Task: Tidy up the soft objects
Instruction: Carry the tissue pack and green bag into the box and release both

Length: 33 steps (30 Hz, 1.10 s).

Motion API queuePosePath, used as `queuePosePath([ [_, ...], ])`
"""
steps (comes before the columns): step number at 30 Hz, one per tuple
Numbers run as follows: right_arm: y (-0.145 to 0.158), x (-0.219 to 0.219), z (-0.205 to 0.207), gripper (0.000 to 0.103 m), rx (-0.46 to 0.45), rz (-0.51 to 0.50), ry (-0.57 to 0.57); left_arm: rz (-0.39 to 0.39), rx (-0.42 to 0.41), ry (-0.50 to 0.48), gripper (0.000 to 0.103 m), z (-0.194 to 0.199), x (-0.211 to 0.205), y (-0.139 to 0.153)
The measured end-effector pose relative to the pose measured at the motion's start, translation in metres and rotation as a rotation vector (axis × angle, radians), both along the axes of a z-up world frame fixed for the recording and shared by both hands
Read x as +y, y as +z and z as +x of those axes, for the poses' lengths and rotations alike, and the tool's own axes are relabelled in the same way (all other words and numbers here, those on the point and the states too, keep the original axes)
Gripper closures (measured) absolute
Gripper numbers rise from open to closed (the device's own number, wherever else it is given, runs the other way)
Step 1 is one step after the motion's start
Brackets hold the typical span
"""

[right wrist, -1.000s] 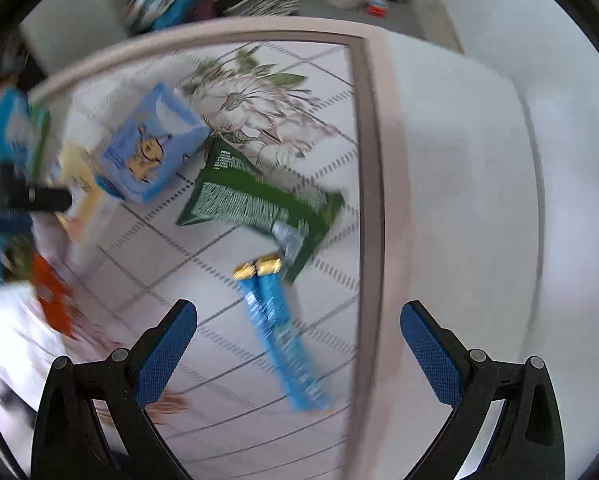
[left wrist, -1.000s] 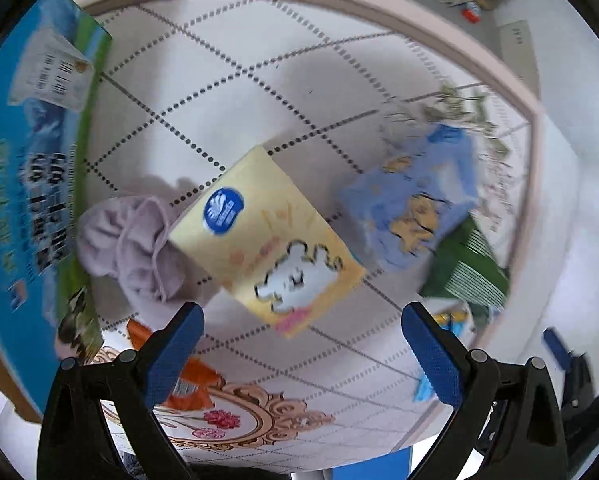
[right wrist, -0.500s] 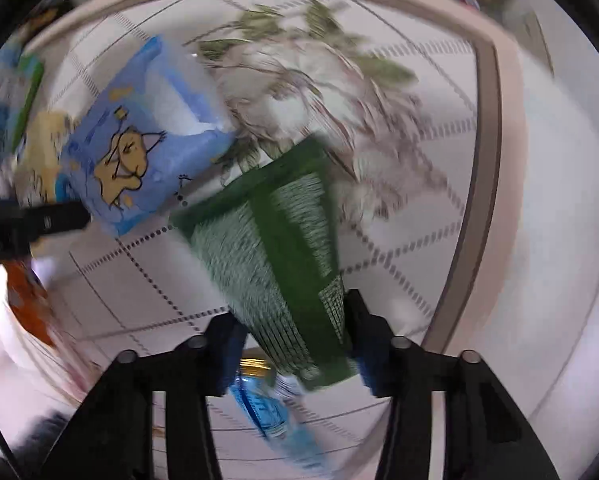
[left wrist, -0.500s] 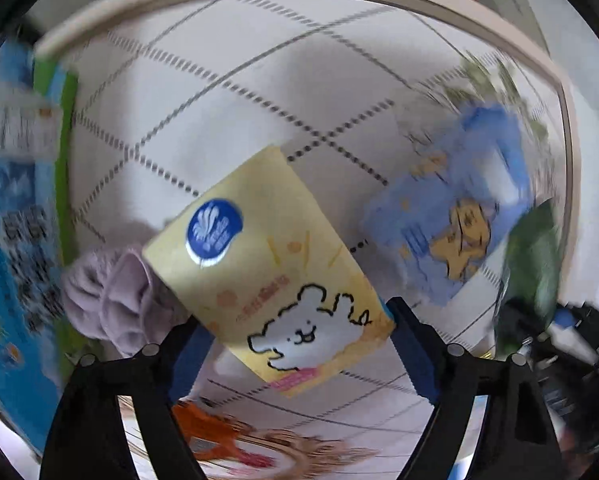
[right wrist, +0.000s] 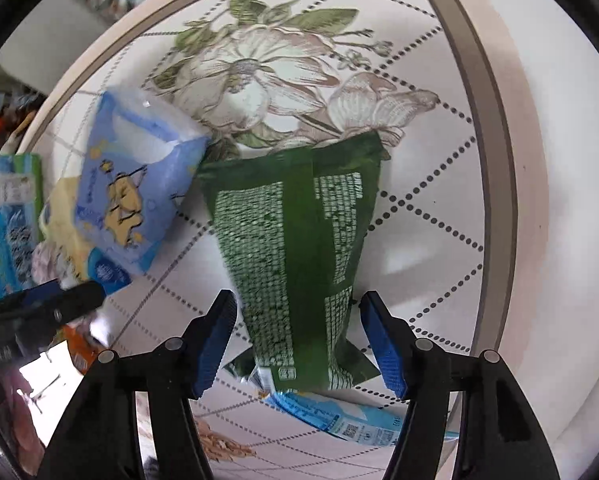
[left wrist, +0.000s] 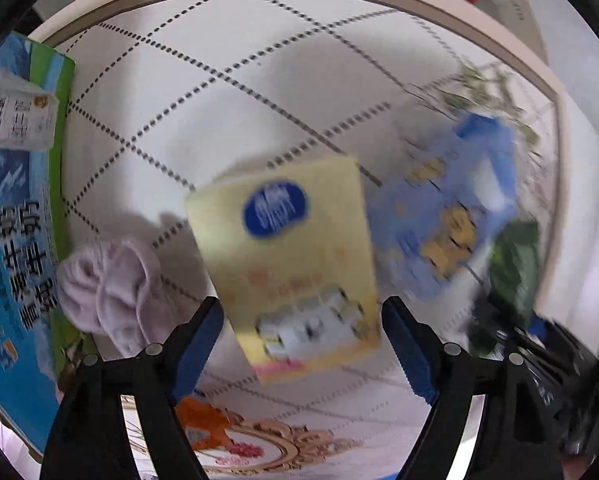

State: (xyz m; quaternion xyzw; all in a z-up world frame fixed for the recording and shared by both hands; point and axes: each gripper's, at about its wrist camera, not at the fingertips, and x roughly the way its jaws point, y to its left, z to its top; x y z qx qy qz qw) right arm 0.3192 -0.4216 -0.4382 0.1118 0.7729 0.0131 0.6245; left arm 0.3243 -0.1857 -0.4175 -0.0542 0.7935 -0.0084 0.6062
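Note:
A yellow tissue pack [left wrist: 291, 264] with a blue logo lies on the patterned table mat, its near end between the open jaws of my left gripper [left wrist: 299, 344]. A blue tissue pack [left wrist: 447, 216] lies to its right and shows in the right wrist view [right wrist: 135, 196] too. A lilac cloth [left wrist: 107, 292] lies to the left of the yellow pack. A green snack bag [right wrist: 299, 248] lies between the open jaws of my right gripper [right wrist: 295, 340]; whether the pads touch it I cannot tell.
A large blue and green pack [left wrist: 15, 216] lies along the left edge. An orange wrapper [left wrist: 199, 420] sits under the left gripper. A light blue wrapper [right wrist: 339, 420] lies under the green bag. The mat's beige border [right wrist: 495, 160] runs on the right.
Both grippers moved forward and down. The yellow pack now sits between the left jaws, the green bag between the right jaws. Both jaw gaps have narrowed.

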Motion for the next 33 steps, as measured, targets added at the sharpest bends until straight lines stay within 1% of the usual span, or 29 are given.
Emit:
queuePosePath([
  [1, 0.0, 0.002, 0.0, 0.061, -0.001, -0.038, -0.007, 0.021, -0.014, -0.012, 0.023, 0.001, -0.001, -0.002],
  [2, -0.001, 0.006, 0.0, 0.062, 0.0, -0.046, -0.011, 0.024, -0.035, -0.031, 0.035, 0.0, -0.002, -0.003],
  [3, -0.002, 0.011, -0.005, 0.064, 0.007, -0.052, -0.016, 0.035, -0.044, -0.051, 0.038, -0.002, -0.003, -0.002],
  [4, -0.004, 0.014, -0.014, 0.065, 0.02, -0.056, -0.018, 0.055, -0.053, -0.074, 0.039, -0.007, -0.004, -0.002],
  [6, -0.003, 0.018, -0.021, 0.065, 0.03, -0.05, -0.008, 0.069, -0.067, -0.14, 0.04, -0.02, -0.011, 0.001],
  [8, -0.004, 0.02, -0.026, 0.065, 0.033, -0.052, -0.013, 0.084, -0.068, -0.185, 0.038, -0.03, -0.015, 0.0],
  [9, -0.005, 0.02, -0.026, 0.064, 0.028, -0.052, -0.022, 0.111, -0.073, -0.202, 0.038, -0.03, -0.016, -0.003],
  [10, -0.007, 0.017, -0.023, 0.062, 0.017, -0.055, -0.037, 0.129, -0.074, -0.205, 0.039, -0.03, -0.016, -0.006],
  [11, -0.009, 0.016, -0.023, 0.061, 0.012, -0.057, -0.054, 0.123, -0.076, -0.193, 0.039, -0.029, -0.015, -0.007],
  [12, -0.011, 0.014, -0.023, 0.06, 0.008, -0.05, -0.075, 0.099, -0.088, -0.163, 0.04, -0.028, -0.012, -0.007],
  [13, -0.014, 0.01, -0.025, 0.06, 0.006, -0.04, -0.092, 0.096, -0.096, -0.149, 0.042, -0.026, -0.01, -0.007],
  [15, -0.012, 0.008, -0.027, 0.061, -0.009, -0.048, -0.116, 0.084, -0.108, -0.151, 0.042, -0.03, -0.007, -0.002],
  [16, -0.011, 0.008, -0.028, 0.064, -0.017, -0.052, -0.13, 0.082, -0.116, -0.158, 0.043, -0.031, -0.003, 0.002],
  [18, -0.009, 0.008, -0.032, 0.068, -0.033, -0.05, -0.147, 0.077, -0.142, -0.175, 0.043, -0.044, -0.007, 0.015],
  [21, 0.003, 0.009, -0.042, 0.069, -0.056, -0.042, -0.166, 0.055, -0.184, -0.183, 0.043, -0.048, -0.001, 0.036],
  [22, 0.011, 0.015, -0.057, 0.07, -0.069, -0.04, -0.171, 0.049, -0.205, -0.188, 0.043, -0.053, 0.001, 0.047],
  [23, 0.02, 0.017, -0.06, 0.07, -0.082, -0.032, -0.174, 0.045, -0.22, -0.192, 0.043, -0.054, -0.003, 0.056],
  [25, 0.037, 0.023, -0.066, 0.07, -0.103, -0.003, -0.183, 0.021, -0.268, -0.206, 0.043, -0.067, 0.003, 0.082],
  [26, 0.051, 0.029, -0.069, 0.07, -0.122, 0.017, -0.18, 0.012, -0.284, -0.209, 0.043, -0.071, 0.003, 0.093],
  [28, 0.075, 0.042, -0.073, 0.07, -0.154, 0.044, -0.173, -0.009, -0.337, -0.218, 0.043, -0.081, 0.015, 0.128],
  [29, 0.089, 0.051, -0.076, 0.07, -0.176, 0.064, -0.162, -0.012, -0.354, -0.219, 0.043, -0.082, 0.023, 0.138],
  [32, 0.116, 0.083, -0.085, 0.07, -0.23, 0.119, -0.122, -0.014, -0.416, -0.198, 0.043, -0.088, 0.044, 0.175],
  [33, 0.128, 0.1, -0.088, 0.07, -0.245, 0.144, -0.104, -0.014, -0.436, -0.184, 0.043, -0.093, 0.06, 0.187],
])
